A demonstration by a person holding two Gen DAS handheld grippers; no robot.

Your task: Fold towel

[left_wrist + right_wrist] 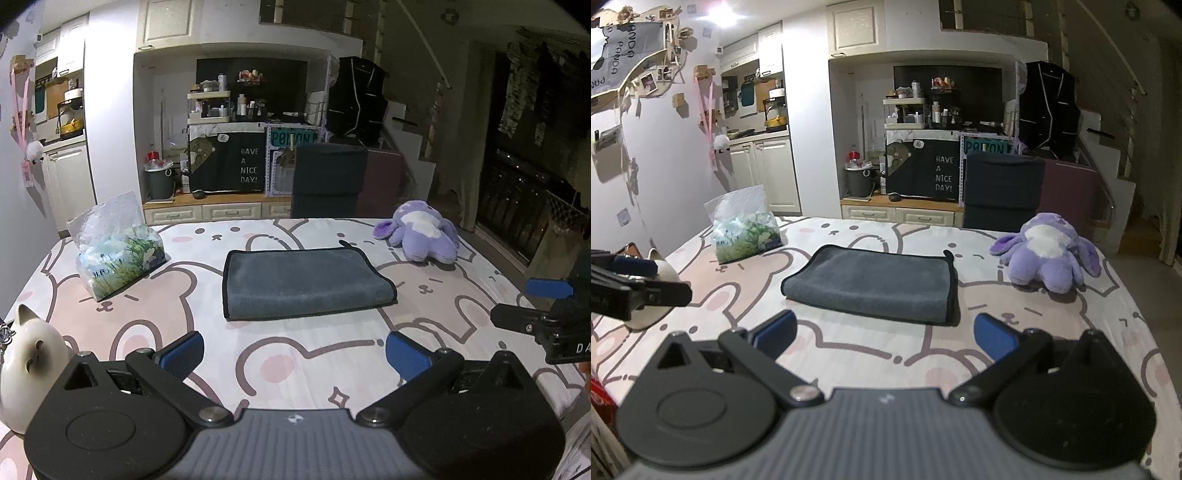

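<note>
**Folded towel lies ahead of two empty, wide-open claws**

The table (295,354), covered in a pink-and-white bear-print cloth, fills the space under and ahead of both claws. Beyond its far edge, straight ahead of the claws, stands a dark chair (327,177) against the cabinets.

The grey towel (303,282), already folded into a flat rectangle with a dark trim, lies on the cloth directly in front of the left claw (293,356) and apart from its fingertips. From the right claw (884,334) it also sits ahead, nearer, its closest edge just beyond the blue pads (991,338); the rounded fold faces left in that view.

A purple plush toy (421,232) rests ahead and to the right of both claws, well apart from the towel. A tissue pack (118,254) in crinkled plastic stands ahead and to the left, also clear of the towel. A white cat figurine (33,365) sits close beside the left claw on its left side.

Both claws are spread wide, jaws far apart, holding nothing and touching nothing. Each shows in the other's view: the right claw off to the left claw's right, the left claw off to the right claw's left.
</note>
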